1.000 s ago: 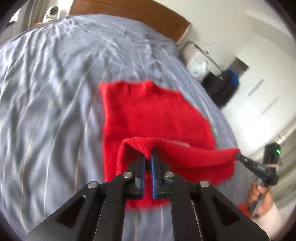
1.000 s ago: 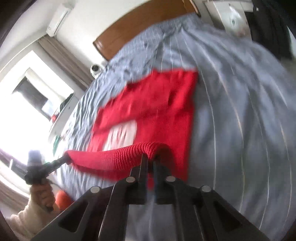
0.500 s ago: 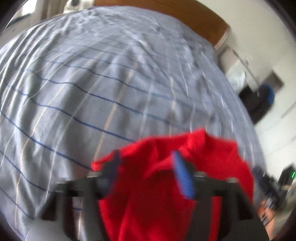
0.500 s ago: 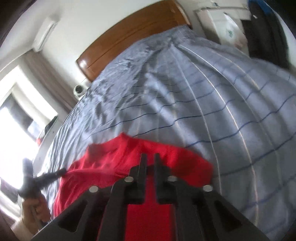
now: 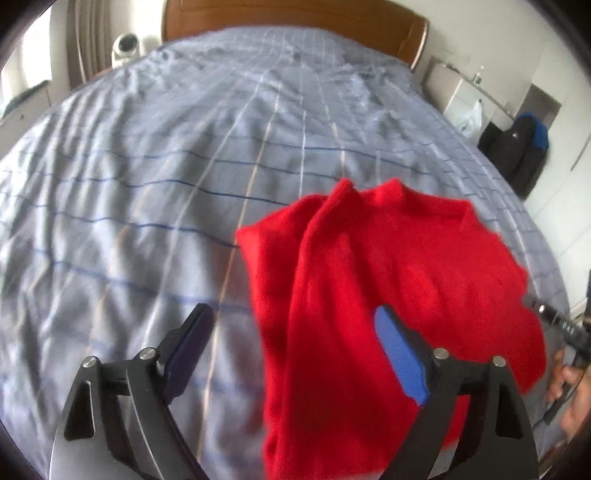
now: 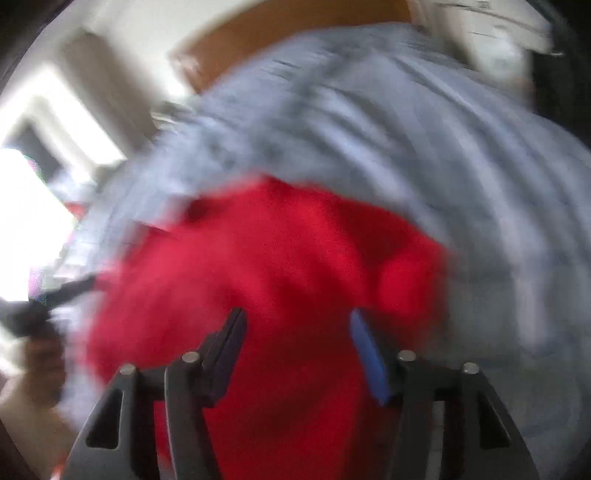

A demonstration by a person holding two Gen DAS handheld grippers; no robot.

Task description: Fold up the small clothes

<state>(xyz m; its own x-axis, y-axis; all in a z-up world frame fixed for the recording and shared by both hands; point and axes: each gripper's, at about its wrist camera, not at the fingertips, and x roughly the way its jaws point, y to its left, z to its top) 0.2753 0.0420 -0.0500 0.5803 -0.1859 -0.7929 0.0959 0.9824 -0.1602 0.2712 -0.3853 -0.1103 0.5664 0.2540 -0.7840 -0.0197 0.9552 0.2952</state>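
A small red knit sweater (image 5: 388, 280) lies folded over on the blue-grey striped bedsheet (image 5: 155, 177). My left gripper (image 5: 291, 332) is open and empty, its jaws wide apart over the sweater's left edge. The right gripper's tip shows in the left wrist view (image 5: 554, 317) at the sweater's right edge. In the blurred right wrist view, my right gripper (image 6: 295, 332) is open and empty above the red sweater (image 6: 280, 266). The left gripper (image 6: 62, 291) shows there at the left.
A wooden headboard (image 5: 295, 14) stands at the far end of the bed. A white device (image 5: 127, 48) sits at the far left. A white nightstand (image 5: 458, 96) and a dark bag (image 5: 521, 147) stand to the right of the bed.
Both grippers carried the sweater's hem forward over the rest of it, then opened and let go. The sweater now lies folded, and both grippers have pulled back a little.
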